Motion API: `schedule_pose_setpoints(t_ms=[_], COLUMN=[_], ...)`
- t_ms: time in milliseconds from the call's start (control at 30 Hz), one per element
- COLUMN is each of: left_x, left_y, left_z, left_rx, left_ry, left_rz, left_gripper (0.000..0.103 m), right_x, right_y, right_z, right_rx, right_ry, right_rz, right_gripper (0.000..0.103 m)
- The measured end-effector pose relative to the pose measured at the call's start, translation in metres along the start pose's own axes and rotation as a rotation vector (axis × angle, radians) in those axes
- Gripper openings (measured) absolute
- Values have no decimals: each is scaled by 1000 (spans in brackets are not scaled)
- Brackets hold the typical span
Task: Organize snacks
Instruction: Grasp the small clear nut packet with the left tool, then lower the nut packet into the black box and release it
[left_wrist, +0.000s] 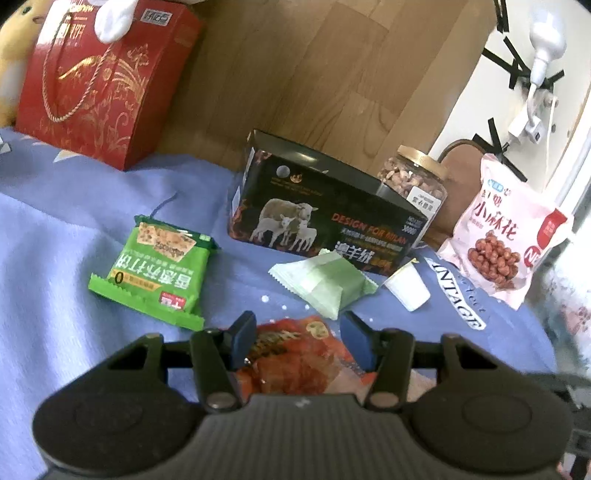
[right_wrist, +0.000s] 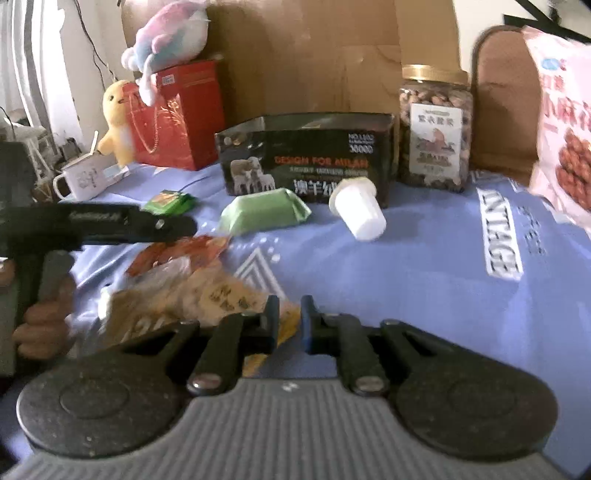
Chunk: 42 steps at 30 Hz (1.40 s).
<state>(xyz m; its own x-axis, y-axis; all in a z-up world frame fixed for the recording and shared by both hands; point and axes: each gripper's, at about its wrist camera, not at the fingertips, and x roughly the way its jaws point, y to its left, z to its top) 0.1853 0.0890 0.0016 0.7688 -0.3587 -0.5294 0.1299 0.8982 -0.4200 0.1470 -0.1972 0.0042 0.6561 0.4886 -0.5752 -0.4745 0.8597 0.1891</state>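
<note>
Snacks lie loose; jar (right_wrist: 435, 129) seemingly holds nuts.

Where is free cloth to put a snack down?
Free: the blue cloth between the red gift box and green cracker pack. Crowded: around the black box, pale green packet and white cup.

— We can't see the near half of the red snack packet (left_wrist: 295, 354); the left gripper (left_wrist: 297, 334) covers it.

— And the pink bag (right_wrist: 565, 125) runs off the right wrist view's edge. We find the yellow packet (right_wrist: 221, 295) too blurred to read, and can't tell whether the right gripper (right_wrist: 290, 314) pinches its corner.
</note>
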Motion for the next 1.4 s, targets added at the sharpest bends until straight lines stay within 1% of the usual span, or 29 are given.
schedule_pose_setpoints(t_ms=[67,133,167,200,233,333,400,433,500,567,600,633,667,700,733,767,800,1000,1100,1300,1400], left_x=[-6,-14,-17,-20,-21,-18,-11,-7,-1,5,7,7,8,8,7,7,7,4,3,7,17], left_y=[1,0,-4,-11,-17,-39,-50,-52,-53,-57,-59,-62,-64,-64,-65,-66,-67,-76,-78,-86,-90], left_z=[2,3,3,4,4,3,-3,-5,-10,-15,-16,-17,-16,-16,-14,-13,-11,5,22,71,96], left_rx=[-23,-42,-35,-12,17,92,125,125,103,89,96,117,128,125,124,125,126,151,153,170,175], left_ry=[5,5,5,9,22,96,156,180,221,251,248,236,232,229,228,227,229,187,152,57,16], left_rz=[-27,-72,-90,-105,-117,-134,-106,-107,-142,-161,-148,-123,-114,-112,-113,-116,-122,-115,-115,-103,-100], left_gripper=[52,51,51,51,51,51,51,51,51,45,43,39,36,35,32,28,26,26,26,26,26], right_x=[-12,-25,-29,-32,-32,-22,-15,-11,-2,6,9,11,12,11,10,5,4,-1,1,12,22], right_y=[-8,-13,-11,-8,-4,9,19,24,30,31,30,30,30,29,27,26,25,27,27,24,18], right_z=[-3,-9,-12,-15,-17,-22,-24,-23,-19,-16,-16,-15,-15,-15,-15,-16,-16,-5,7,50,72], right_rx=[71,121,118,102,79,21,-38,-68,-105,-106,-105,-107,-107,-103,-91,-82,-76,-99,-121,-174,-195], right_ry=[-6,-20,-22,-20,-10,26,23,22,20,11,4,-4,-13,-19,-25,-29,-35,-89,-128,-228,-277], right_rz=[44,101,117,117,112,101,67,49,36,52,56,45,36,30,27,32,34,16,12,-14,-33], right_gripper=[25,50,54,55,55,55,55,55,55,56,55,53,50,44,40,40,39,38,38,38,38])
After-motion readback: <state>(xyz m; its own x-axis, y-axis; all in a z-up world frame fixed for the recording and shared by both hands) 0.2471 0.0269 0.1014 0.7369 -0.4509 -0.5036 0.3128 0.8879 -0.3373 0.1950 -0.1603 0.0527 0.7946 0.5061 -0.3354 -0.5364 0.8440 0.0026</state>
